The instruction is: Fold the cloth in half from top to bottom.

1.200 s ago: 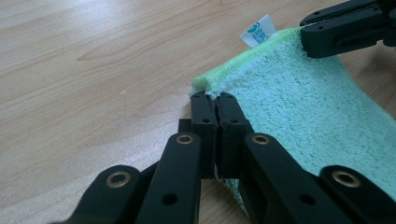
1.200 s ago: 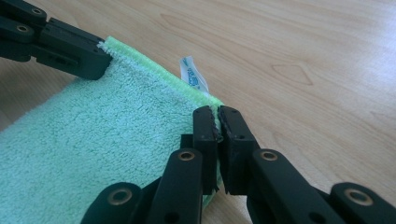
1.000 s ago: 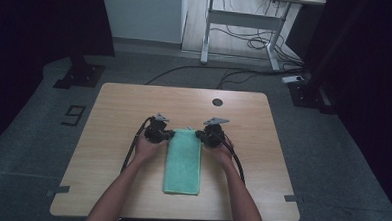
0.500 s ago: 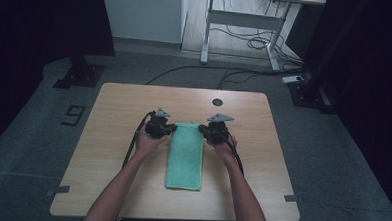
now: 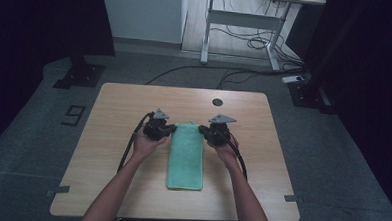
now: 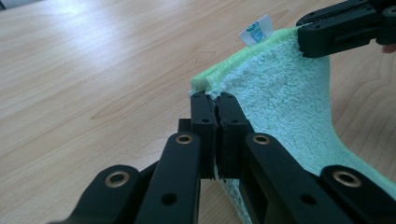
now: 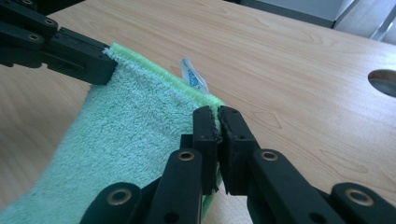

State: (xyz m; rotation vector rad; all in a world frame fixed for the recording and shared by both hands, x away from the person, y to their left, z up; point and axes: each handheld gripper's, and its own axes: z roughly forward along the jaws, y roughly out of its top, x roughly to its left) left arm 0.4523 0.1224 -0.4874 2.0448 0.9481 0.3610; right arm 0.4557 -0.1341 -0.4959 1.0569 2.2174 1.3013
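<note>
Now, from my seat at the controls, starting at the left: the left gripper (image 5: 169, 131) has its fingers (image 6: 204, 122) pressed together on the far left corner of the green towel (image 5: 186, 155), pinching the fuzzy edge and holding it a little above the wood. I see the towel lying as a long folded strip down the middle of the desk (image 5: 108, 136), its near end flat toward the person, its far edge raised between both grippers. A small white label (image 6: 257, 30) stands up from that far hem, close to the right corner. Further right, the right gripper (image 5: 205, 132) pinches the other far corner, its fingers (image 7: 232, 135) closed tight on the lime-trimmed edge. Nothing stands between the two grippers but the towel itself. Beyond them, a dark round disc (image 5: 217, 102) sits in the desk near its far edge, well apart from the cloth. Past the desk, cables (image 5: 247, 42) lie on the floor under a white frame (image 5: 238, 20).
</note>
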